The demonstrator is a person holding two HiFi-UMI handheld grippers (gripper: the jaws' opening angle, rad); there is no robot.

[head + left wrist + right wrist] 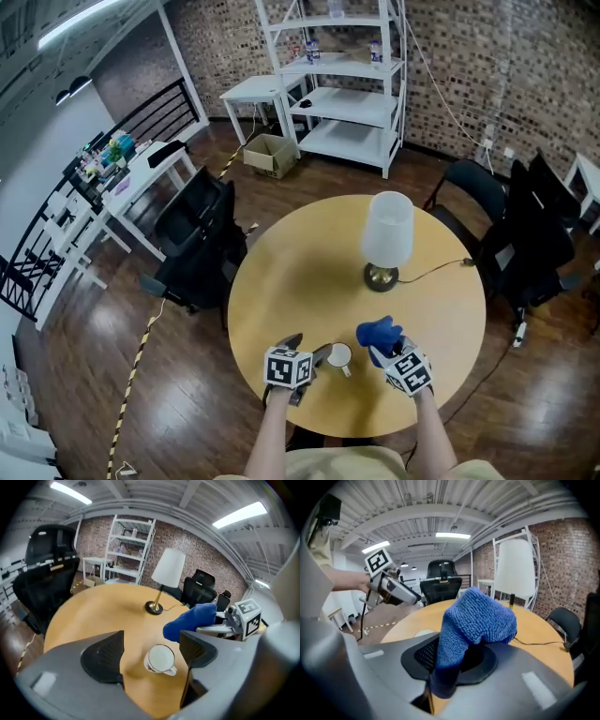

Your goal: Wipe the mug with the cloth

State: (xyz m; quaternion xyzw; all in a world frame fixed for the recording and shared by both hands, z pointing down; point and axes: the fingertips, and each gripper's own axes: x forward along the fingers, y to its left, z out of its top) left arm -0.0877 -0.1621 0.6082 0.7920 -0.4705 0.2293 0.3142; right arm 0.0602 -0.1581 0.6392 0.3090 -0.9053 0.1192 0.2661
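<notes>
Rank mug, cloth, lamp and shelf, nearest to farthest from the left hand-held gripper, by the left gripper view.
1. Mug, just ahead, between the open jaws.
2. Cloth, ahead to the right.
3. Lamp, mid-table.
4. Shelf, by the brick wall.

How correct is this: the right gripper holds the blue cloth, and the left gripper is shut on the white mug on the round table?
One part is wrong. The left gripper is open, not shut on the mug: the left gripper view shows the mug standing between the jaws, touched by neither. The rest holds: the right gripper holds the blue cloth, and the mug is on the round table.
</notes>
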